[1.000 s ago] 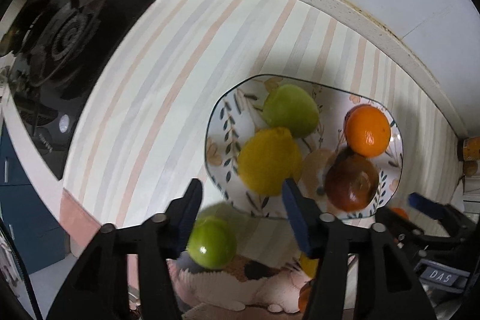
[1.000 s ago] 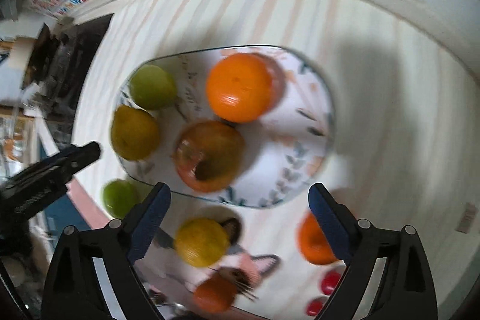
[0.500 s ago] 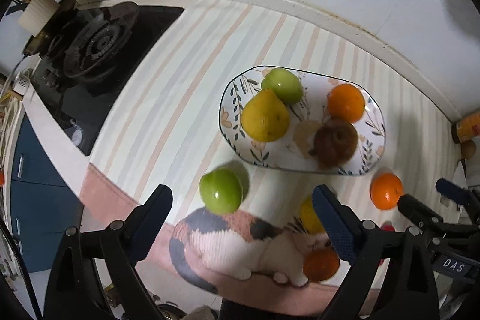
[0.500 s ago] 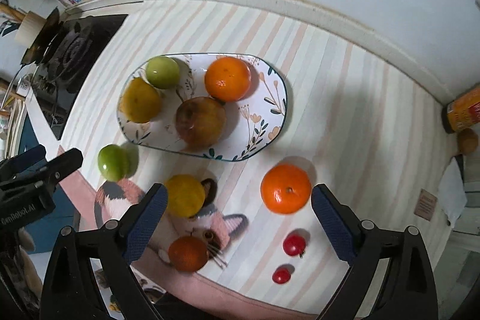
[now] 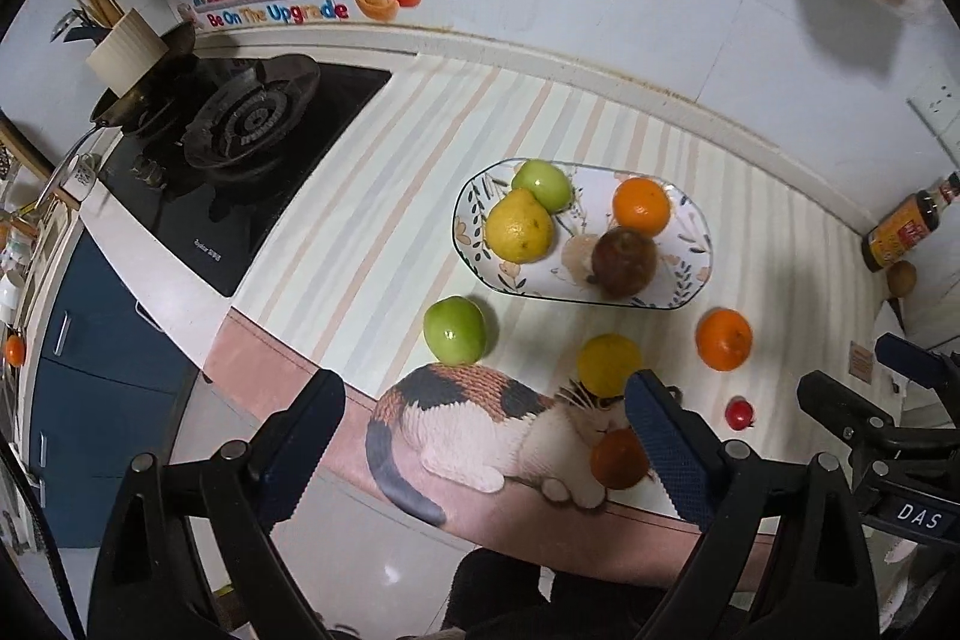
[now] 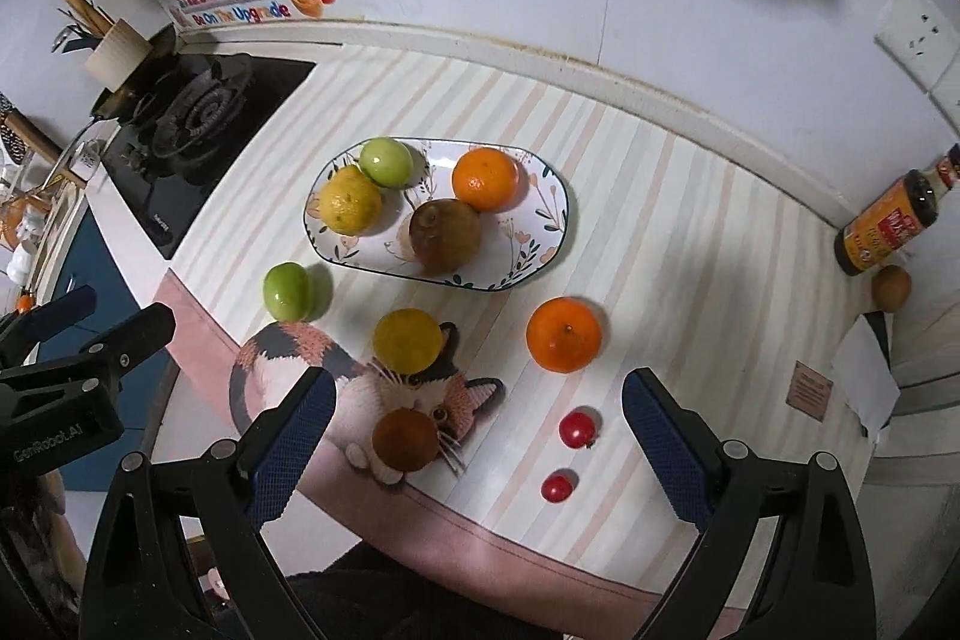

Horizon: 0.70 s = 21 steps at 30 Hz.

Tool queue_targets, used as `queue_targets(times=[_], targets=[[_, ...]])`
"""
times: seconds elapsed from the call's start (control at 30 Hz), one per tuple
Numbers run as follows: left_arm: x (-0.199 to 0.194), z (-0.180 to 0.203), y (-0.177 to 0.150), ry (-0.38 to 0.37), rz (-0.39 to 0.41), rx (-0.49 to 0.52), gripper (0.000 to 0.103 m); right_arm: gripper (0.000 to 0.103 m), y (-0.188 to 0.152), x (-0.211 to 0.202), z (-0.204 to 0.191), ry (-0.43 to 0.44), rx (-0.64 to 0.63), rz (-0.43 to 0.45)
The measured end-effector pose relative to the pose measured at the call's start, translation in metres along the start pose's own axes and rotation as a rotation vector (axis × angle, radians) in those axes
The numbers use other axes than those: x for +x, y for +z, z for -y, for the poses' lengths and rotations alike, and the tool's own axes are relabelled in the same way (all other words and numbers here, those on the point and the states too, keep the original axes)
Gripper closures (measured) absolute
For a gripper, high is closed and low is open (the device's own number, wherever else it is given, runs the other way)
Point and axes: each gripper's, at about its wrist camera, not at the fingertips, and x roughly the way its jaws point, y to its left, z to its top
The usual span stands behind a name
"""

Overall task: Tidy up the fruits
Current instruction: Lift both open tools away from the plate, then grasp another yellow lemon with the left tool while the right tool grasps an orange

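Both grippers have pulled up and away from the oval floral plate (image 6: 555,211): a second ago they hovered low over it, and now the whole counter shows. The left gripper (image 5: 483,445), half closed around the green apple (image 5: 454,330) then, now stands spread and empty; the apple sits just outside the plate's near-left rim. The right gripper (image 6: 477,439) is spread too, holding nothing. Four fruits fill the plate; the loose orange (image 6: 563,334), lemon (image 6: 407,340) and others remain off it, so sorting looks unfinished.
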Motion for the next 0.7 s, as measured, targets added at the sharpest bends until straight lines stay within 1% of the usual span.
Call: queue_targets(times=[0.23, 0.4, 0.5, 0.6, 0.63, 0.7], targets=[[-0.028, 0.006, -0.009, -0.021, 0.053, 0.008, 0.008, 0.005, -0.010, -0.031, 0.005, 0.023, 0.025, 0.042], [-0.032, 0.013, -0.010, -0.042, 0.054, 0.013, 0.008, 0.005, -0.012, -0.038, 0.011, 0.049, 0.039, 0.049], [-0.027, 0.018, -0.008, -0.048, 0.051, 0.017, 0.007, 0.005, -0.009, -0.035, 0.019, 0.053, 0.061, 0.049], [-0.012, 0.025, -0.004, -0.047, 0.025, 0.026, 0.007, 0.005, -0.007, -0.019, 0.038, 0.072, 0.118, 0.017], [-0.005, 0.027, -0.003, -0.041, 0.018, 0.031, 0.003, 0.005, -0.006, -0.013, 0.046, 0.080, 0.140, 0.006], [0.013, 0.036, 0.000, -0.027, -0.008, 0.049, 0.002, 0.005, -0.005, 0.004, 0.064, 0.092, 0.196, -0.017]])
